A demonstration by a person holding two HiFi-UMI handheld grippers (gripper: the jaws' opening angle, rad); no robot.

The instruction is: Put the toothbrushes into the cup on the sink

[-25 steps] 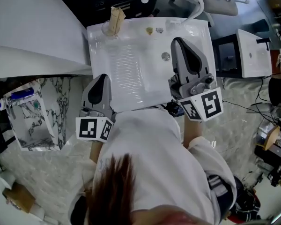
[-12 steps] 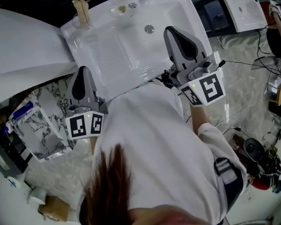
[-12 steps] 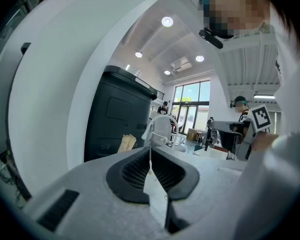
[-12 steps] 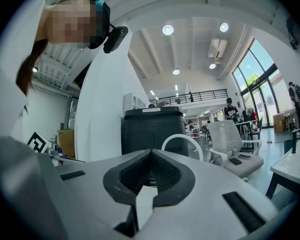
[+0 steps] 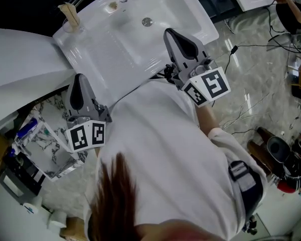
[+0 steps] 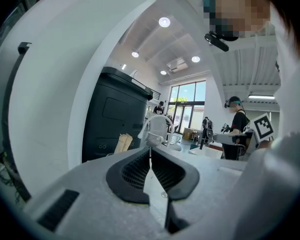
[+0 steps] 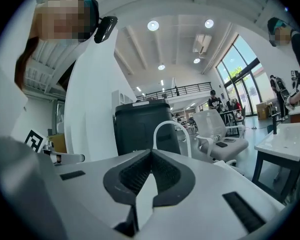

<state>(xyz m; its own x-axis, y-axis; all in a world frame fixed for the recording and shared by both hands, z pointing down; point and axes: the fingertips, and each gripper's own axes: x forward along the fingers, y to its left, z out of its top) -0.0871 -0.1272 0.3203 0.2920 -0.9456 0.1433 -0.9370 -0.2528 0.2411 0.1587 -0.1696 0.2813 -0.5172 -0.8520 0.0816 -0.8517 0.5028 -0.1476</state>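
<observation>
left gripper (image 5: 79, 78) and right gripper (image 5: 169, 33) closed, empty; cup (image 5: 69, 26) seemingly holds toothbrushes (image 5: 70, 13).

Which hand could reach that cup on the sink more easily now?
Probably the left. The left gripper sits beside the sink, on the same side as the cup; the right gripper is over its opposite side. Both are shut and empty.

Bright hall with marbled floor (image 5: 248, 92), round ceiling lights (image 7: 153, 25), tall windows (image 7: 238, 71), white office chair (image 7: 216, 128).
</observation>
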